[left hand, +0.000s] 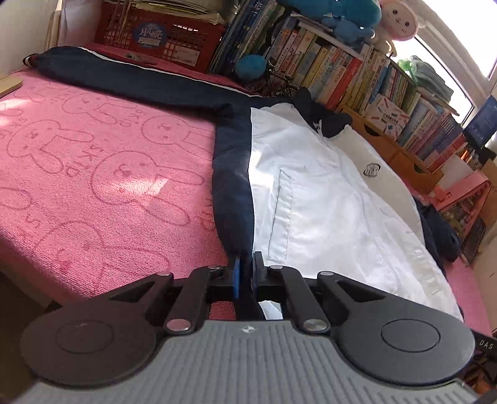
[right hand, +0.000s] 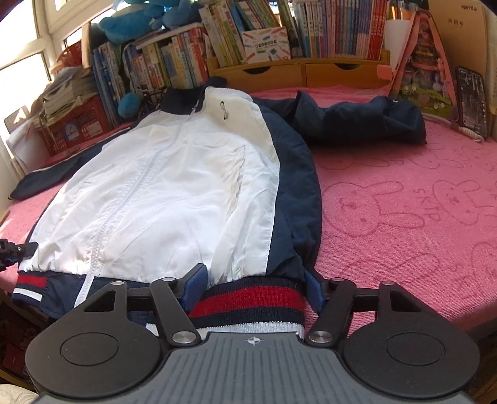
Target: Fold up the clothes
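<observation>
A white-fronted jacket with navy sides, sleeves and collar lies zipped, front up, on the pink bunny-print cover. My left gripper is shut on the navy side panel at the jacket's bottom corner. One navy sleeve stretches out straight to the far left. In the right wrist view the jacket fills the middle, and the other sleeve lies crumpled at the back right. My right gripper stands open, its fingers on either side of the red-striped hem band. The left gripper shows at the far left edge.
Shelves of books and wooden drawers line the back. A red crate with papers stands at the back left, plush toys sit on the books, and a pink toy house is at the right. The cover's front edge is close.
</observation>
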`<state>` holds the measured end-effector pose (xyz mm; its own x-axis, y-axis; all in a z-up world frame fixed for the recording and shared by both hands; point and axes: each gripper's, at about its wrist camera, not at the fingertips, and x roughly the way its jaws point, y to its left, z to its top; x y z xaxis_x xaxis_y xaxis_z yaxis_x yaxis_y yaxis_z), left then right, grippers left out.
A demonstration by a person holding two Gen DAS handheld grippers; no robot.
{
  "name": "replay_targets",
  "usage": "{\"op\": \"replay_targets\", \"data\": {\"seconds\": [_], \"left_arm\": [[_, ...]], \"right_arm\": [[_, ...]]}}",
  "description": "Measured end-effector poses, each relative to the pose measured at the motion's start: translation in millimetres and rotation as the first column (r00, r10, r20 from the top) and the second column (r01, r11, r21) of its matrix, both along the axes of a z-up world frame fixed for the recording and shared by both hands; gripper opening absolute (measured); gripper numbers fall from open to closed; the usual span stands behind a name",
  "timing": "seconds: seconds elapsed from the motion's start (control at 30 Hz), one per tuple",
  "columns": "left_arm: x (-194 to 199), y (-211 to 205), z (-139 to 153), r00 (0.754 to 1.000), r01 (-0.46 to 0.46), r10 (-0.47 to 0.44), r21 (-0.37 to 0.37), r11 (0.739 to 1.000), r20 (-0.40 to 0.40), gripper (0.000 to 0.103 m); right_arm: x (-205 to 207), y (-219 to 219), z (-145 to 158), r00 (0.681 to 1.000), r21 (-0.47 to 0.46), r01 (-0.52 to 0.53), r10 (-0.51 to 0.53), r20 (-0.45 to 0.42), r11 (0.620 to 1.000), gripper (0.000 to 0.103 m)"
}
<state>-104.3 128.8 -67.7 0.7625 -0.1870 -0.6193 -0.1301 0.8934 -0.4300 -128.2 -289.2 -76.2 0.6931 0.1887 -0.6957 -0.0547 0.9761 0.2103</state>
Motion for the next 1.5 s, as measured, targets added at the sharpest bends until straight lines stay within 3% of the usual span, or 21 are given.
{"op": "replay_targets", "data": {"seconds": [0.03, 0.13, 0.2, 0.27, 0.33, 0.4, 0.5, 0.57, 0.63, 0.8, 0.9, 0.97, 1.0, 1.03, 1.13, 1.3, 1.33, 1.4, 1.43, 1.47, 1.5], "left_arm": [[-1.5, 5.2, 7.6, 1.000, -0.019, 0.018, 0.027, 0.999, 0.022, 0.004], [-3.7, 11.8, 25.4, 0.996, -0.069, 0.058, 0.184, 0.981, 0.062, 0.005], [-0.4, 6.8, 27.1, 0.998, -0.061, 0.056, 0.331, 0.942, 0.023, 0.011], [2.4, -0.7, 27.3, 0.998, -0.042, 0.058, 0.473, 0.880, -0.018, 0.020], [2.6, -10.8, 29.6, 0.999, -0.039, 0.051, 0.571, 0.820, -0.005, 0.026], [2.8, -18.8, 38.4, 0.998, -0.060, 0.035, 0.602, 0.796, 0.053, 0.040], [14.0, -32.9, 45.5, 0.990, -0.064, -0.017, 0.551, 0.832, 0.141, 0.056], [28.1, -45.3, 43.4, 0.982, -0.046, -0.054, 0.507, 0.861, 0.180, 0.056], [49.1, -58.2, 33.6, 0.984, -0.020, -0.068, 0.475, 0.880, 0.167, 0.056], [80.7, -62.5, 2.6, 0.996, 0.023, -0.054, 0.395, 0.918, 0.066, 0.056], [89.8, -59.0, -18.4, 0.999, 0.032, -0.031, 0.364, 0.931, -0.007, 0.057], [84.4, -65.9, -29.9, 0.998, 0.033, -0.054, 0.438, 0.898, 0.035, 0.064], [82.5, -67.8, -32.0, 0.997, 0.032, -0.061, 0.456, 0.890, 0.049, 0.066], [81.8, -68.2, -32.1, 0.997, 0.031, -0.062, 0.455, 0.890, 0.053, 0.066], [79.8, -69.2, -32.4, 0.996, 0.030, -0.067, 0.454, 0.891, 0.065, 0.068], [79.4, -71.3, -32.2, 0.995, 0.031, -0.071, 0.461, 0.887, 0.070, 0.071], [79.5, -71.5, -32.3, 0.995, 0.031, -0.071, 0.460, 0.887, 0.070, 0.071], [79.7, -72.3, -32.5, 0.995, 0.030, -0.070, 0.461, 0.887, 0.071, 0.071], [79.8, -72.8, -32.5, 0.995, 0.030, -0.070, 0.460, 0.887, 0.071, 0.071], [79.8, -73.3, -32.4, 0.995, 0.030, -0.070, 0.460, 0.887, 0.070, 0.072], [79.7, -73.6, -32.3, 0.995, 0.031, -0.072, 0.460, 0.887, 0.070, 0.073]], "right_arm": [[-0.1, 0.0, 2.8, 1.000, 0.062, -0.017, 0.017, -0.005, 0.998, 0.045], [1.7, -3.3, 5.9, 0.994, 0.306, -0.091, 0.107, -0.036, 0.948, 0.040], [3.6, 3.3, 2.9, 0.987, 0.316, -0.119, 0.147, -0.064, 0.941, 0.040], [3.7, 5.1, 6.5, 0.985, 0.259, -0.143, 0.164, -0.061, 0.955, 0.044], [7.0, -7.0, 17.7, 0.992, 0.248, -0.112, 0.124, -0.032, 0.962, 0.055], [18.1, -28.6, 31.8, 1.000, 0.222, -0.024, 0.021, 0.015, 0.975, 0.078], [51.1, -61.3, 46.5, 0.984, 0.106, 0.152, -0.161, 0.080, 0.983, 0.085], [84.4, -85.7, 49.0, 0.957, 0.021, 0.262, -0.263, 0.120, 0.965, 0.086], [127.4, -105.0, 47.3, 0.927, -0.036, 0.357, -0.350, 0.134, 0.933, 0.096], [242.5, -134.2, 22.7, 0.849, -0.103, 0.524, -0.528, -0.005, 0.845, 0.097], [278.5, -145.4, 0.3, 0.800, -0.171, 0.570, -0.590, -0.108, 0.804, 0.097], [283.4, -154.2, -5.9, 0.785, -0.151, 0.588, -0.606, -0.130, 0.794, 0.093], [278.6, -155.2, 4.2, 0.806, -0.139, 0.572, -0.585, -0.084, 0.808, 0.075], [273.8, -156.1, 14.4, 0.825, -0.128, 0.555, -0.563, -0.037, 0.822, 0.045], [259.3, -158.9, 44.8, 0.866, -0.102, 0.499, -0.489, 0.106, 0.861, 0.016], [235.3, -163.5, 95.6, 0.874, -0.081, 0.393, -0.345, 0.341, 0.916, 0.009], [225.6, -164.4, 109.5, 0.855, -0.080, 0.373, -0.310, 0.415, 0.924, 0.009], [189.1, -170.0, 141.9, 0.747, -0.064, 0.351, -0.239, 0.620, 0.934, 0.009], [177.5, -176.7, 149.3, 0.717, -0.039, 0.365, -0.254, 0.649, 0.930, 0.012], [169.5, -187.0, 153.6, 0.710, 0.001, 0.403, -0.314, 0.630, 0.915, 0.014], [164.9, -197.0, 154.9, 0.720, 0.040, 0.434, -0.373, 0.585, 0.900, 0.024]]}}
